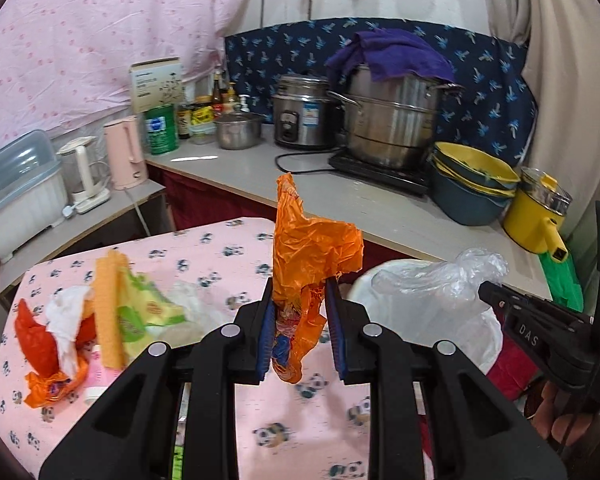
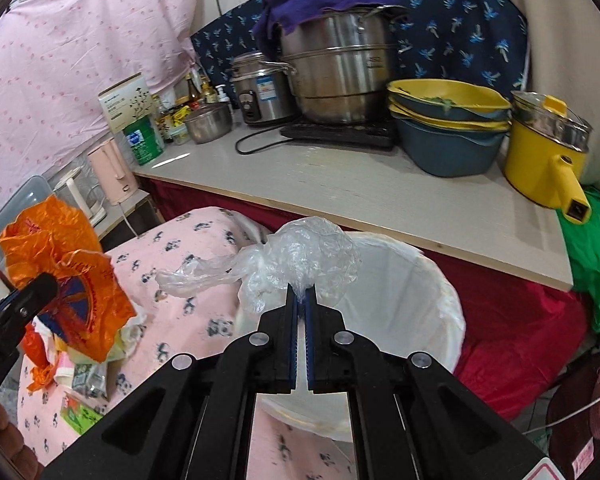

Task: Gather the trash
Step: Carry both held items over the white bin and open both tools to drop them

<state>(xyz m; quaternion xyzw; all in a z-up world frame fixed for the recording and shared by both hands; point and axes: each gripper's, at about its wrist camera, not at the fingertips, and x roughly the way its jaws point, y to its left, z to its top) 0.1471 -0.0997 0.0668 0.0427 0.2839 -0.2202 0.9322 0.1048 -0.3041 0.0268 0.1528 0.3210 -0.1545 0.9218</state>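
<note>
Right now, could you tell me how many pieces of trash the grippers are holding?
2: an orange wrapper in the left gripper, and clear plastic film in the right gripper, above the lined bin.

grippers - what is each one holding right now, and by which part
The left gripper is shut on the orange wrapper near its lower middle. The right gripper pinches the clear plastic bag at its bunched lower edge.

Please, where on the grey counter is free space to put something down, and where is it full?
The counter is bare along its front edge, between the green can and the yellow pot. Its back is crowded: bottles, steel pots, stacked basins.
</note>
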